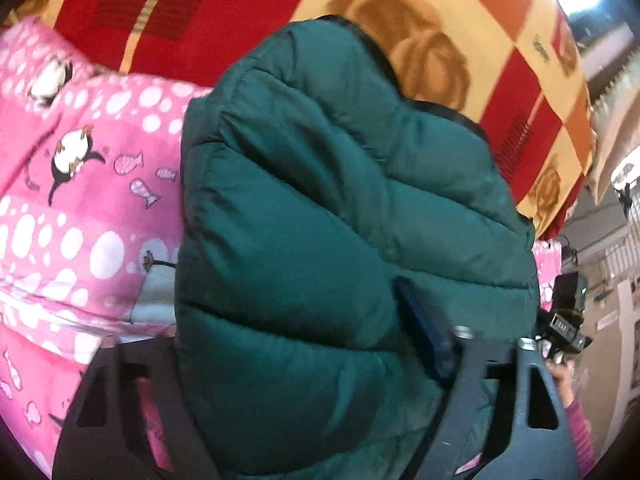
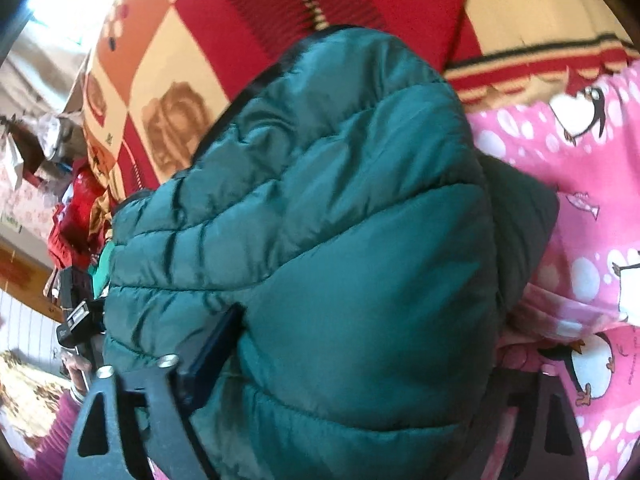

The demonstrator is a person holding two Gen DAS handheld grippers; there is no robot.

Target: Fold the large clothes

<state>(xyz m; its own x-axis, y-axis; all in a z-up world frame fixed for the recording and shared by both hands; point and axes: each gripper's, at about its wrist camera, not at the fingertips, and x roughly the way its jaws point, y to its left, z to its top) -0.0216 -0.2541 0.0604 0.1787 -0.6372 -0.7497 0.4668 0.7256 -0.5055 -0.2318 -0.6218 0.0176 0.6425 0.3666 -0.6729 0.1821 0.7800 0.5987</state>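
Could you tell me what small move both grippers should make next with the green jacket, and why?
Probably lift it slightly and fold it toward the red blanket: the left gripper and right gripper each pinch a thick bunch of the jacket above the pink sheet.

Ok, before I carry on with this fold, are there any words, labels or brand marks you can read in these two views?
Nothing reads cleanly.
Short dark word on a cream square of the checked blanket: too blurred to read.
White lettering on the black device beside the jacket: too small and blurred.
Small print on the pink penguin fabric: unreadable.
Green puffer jacket: no label showing.
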